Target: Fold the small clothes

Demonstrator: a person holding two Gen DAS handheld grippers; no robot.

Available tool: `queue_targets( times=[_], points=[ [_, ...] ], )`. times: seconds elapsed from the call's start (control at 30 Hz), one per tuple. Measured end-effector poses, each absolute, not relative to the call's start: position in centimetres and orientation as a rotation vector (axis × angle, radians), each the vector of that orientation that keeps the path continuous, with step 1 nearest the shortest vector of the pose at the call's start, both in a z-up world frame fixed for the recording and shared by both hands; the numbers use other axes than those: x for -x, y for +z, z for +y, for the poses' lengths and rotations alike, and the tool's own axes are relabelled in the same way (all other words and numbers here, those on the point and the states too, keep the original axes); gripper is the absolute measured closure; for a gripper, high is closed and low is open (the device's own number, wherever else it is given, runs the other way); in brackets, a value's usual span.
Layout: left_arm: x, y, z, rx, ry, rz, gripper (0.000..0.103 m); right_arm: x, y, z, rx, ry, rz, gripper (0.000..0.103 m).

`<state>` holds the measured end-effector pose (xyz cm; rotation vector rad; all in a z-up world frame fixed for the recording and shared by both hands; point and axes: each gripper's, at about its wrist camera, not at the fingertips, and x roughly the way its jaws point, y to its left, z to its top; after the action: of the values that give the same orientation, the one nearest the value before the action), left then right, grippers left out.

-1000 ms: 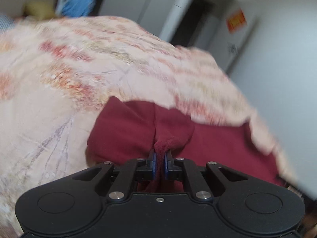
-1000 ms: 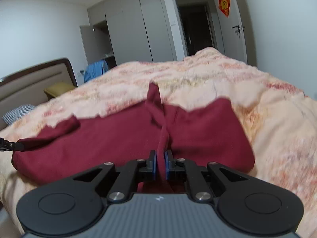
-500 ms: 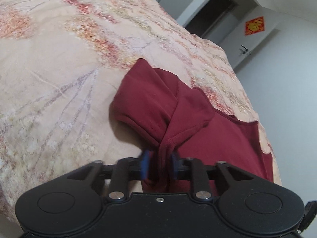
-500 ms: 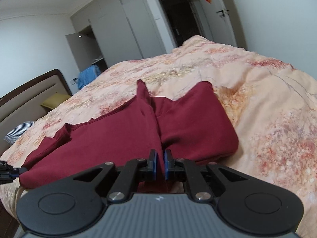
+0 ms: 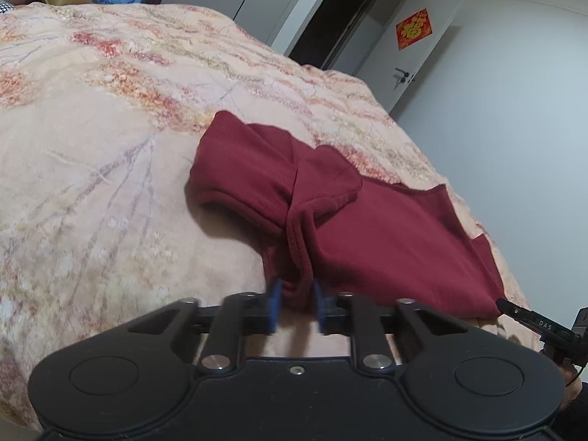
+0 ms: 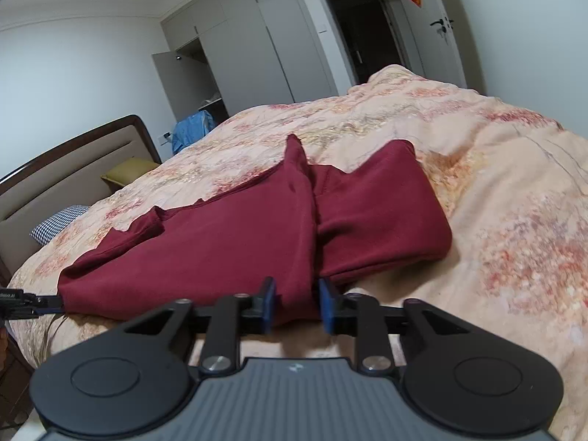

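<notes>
**Lying on the bed: dark red garment with both grippers at its near edge**

Resting flat on the floral quilt [image 6: 514,191] of the bed, the dark red garment [image 6: 228,242] is spread sideways across the near part of the cover, with one end folded back on itself into a thick doubled flap at the right of the right wrist view. A raised crease runs from the near hem away toward the far edge of the cloth.

Left gripper [image 5: 297,307]: the blue-padded fingers [image 5: 273,303] stand a little apart and are closing. A bunched, ribbed hem of the garment [image 5: 367,235] hangs between them; the picture is blurred at the pads, and firm contact on the cloth cannot be confirmed.

Right gripper [image 6: 294,305]: the fingers [image 6: 267,303] are apart and opening. The garment's near edge lies between them, with a visible gap beside the left pad, so the cloth is not pinched.

Each gripper's tip shows in the other's view, at the opposite near corner of the garment.

Surroundings: a padded headboard [image 6: 66,172], a yellow-green pillow [image 6: 128,172] and a checked pillow [image 6: 55,220] at the head of the bed; grey wardrobes [image 6: 257,44], one door open; a blue cloth [image 6: 193,128] beside the bed; a dark doorway; a red decoration [image 5: 414,33] on the door.
</notes>
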<state>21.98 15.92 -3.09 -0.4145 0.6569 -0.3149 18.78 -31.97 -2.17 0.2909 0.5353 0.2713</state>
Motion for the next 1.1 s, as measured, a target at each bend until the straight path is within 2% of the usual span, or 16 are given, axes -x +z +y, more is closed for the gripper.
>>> queue_targets(
  times=[0.07, 0.13, 0.3, 0.5, 0.6, 0.7, 0.73, 0.77, 0.87, 1.07, 1.1],
  points=[
    [-21.7, -2.6, 16.0, 0.405, -0.297, 0.638, 0.096, -18.8, -1.8, -31.7, -0.275, 0.266, 0.528, 0.085],
    [-21.1, -2.0, 16.5, 0.433, -0.286, 0.608, 0.096, -18.7, -1.5, -31.6, -0.276, 0.264, 0.519, 0.088],
    [-20.1, -2.3, 17.3, 0.46, -0.237, 0.606, 0.097, -18.3, -0.7, -31.8, -0.282, 0.238, 0.502, 0.089],
    [-20.4, -4.2, 17.8, 0.498, -0.227, 0.641, 0.097, -18.3, -2.6, -31.9, -0.309, 0.211, 0.553, 0.09],
    [-20.5, -3.4, 17.1, 0.428, -0.247, 0.657, 0.089, -18.4, -2.7, -32.0, -0.313, 0.217, 0.558, 0.09],
    [-20.3, -1.9, 15.8, 0.325, -0.25, 0.668, 0.064, -18.7, -2.3, -32.1, -0.29, 0.241, 0.561, 0.082],
    [-20.2, -1.3, 15.3, 0.305, -0.254, 0.659, 0.049, -18.7, -2.1, -32.0, -0.276, 0.245, 0.56, 0.078],
    [-20.1, -0.8, 14.9, 0.285, -0.255, 0.646, 0.039, -18.8, -2.0, -32.0, -0.259, 0.245, 0.561, 0.067],
    [-20.7, 0.8, 13.3, 0.216, -0.256, 0.616, 0.036, -19.1, -1.1, -31.7, -0.207, 0.255, 0.54, 0.044],
    [-26.1, 2.0, 8.4, -0.003, -0.24, 0.631, 0.036, -22.0, 0.6, -30.8, -0.124, 0.296, 0.508, 0.017],
    [-27.3, 1.8, 7.8, -0.021, -0.248, 0.643, 0.036, -22.7, 0.8, -30.5, -0.117, 0.302, 0.507, 0.015]
  ],
)
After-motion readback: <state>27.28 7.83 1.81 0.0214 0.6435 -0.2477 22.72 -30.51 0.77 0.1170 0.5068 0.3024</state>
